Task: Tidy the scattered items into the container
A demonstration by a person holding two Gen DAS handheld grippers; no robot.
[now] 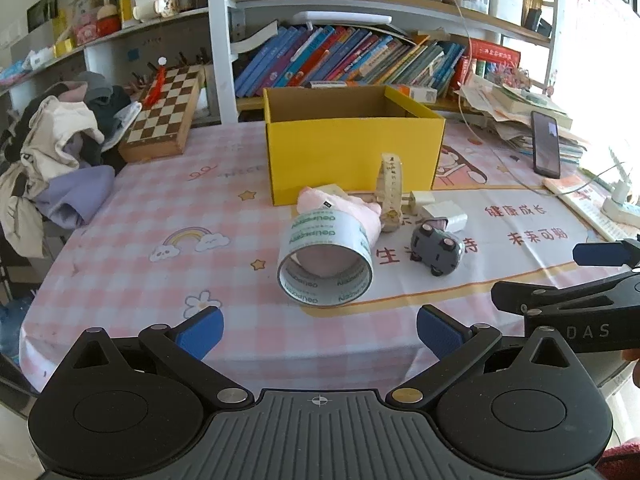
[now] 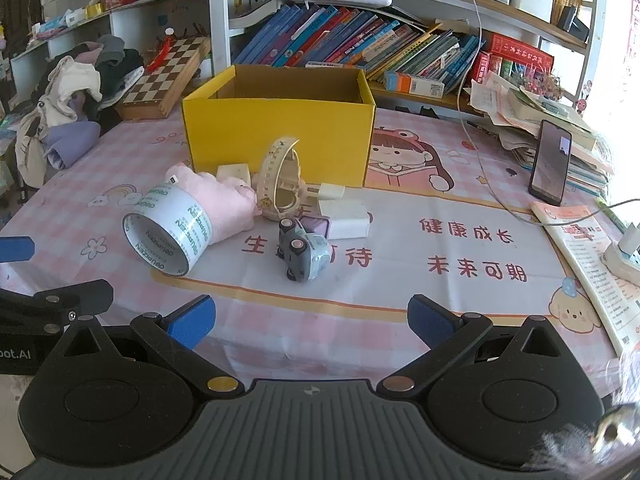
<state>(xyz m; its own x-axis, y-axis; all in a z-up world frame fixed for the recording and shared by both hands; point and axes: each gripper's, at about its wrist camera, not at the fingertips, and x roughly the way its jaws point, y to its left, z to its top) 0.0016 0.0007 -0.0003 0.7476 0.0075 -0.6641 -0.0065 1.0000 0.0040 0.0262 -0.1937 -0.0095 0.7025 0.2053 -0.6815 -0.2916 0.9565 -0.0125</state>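
An open yellow cardboard box (image 1: 352, 152) (image 2: 280, 136) stands on the checked tablecloth. In front of it lie a roll of clear tape (image 1: 326, 260) (image 2: 166, 230), a pink plush cloth (image 1: 352, 210) (image 2: 224, 204), a cream watch (image 1: 391, 192) (image 2: 278, 184), white chargers (image 1: 444, 214) (image 2: 346, 218) and a grey toy car (image 1: 438, 248) (image 2: 304, 252). My left gripper (image 1: 320, 332) hovers open just short of the tape. My right gripper (image 2: 310, 320) is open too, short of the car. Nothing sits between either pair of blue pads.
A chessboard (image 1: 166, 112) and a heap of clothes (image 1: 60, 152) lie at the back left. A phone (image 2: 550, 162), papers and a power strip (image 2: 624, 256) crowd the right edge. Bookshelves (image 2: 360, 48) rise behind the box. The right gripper's body (image 1: 580, 304) shows in the left wrist view.
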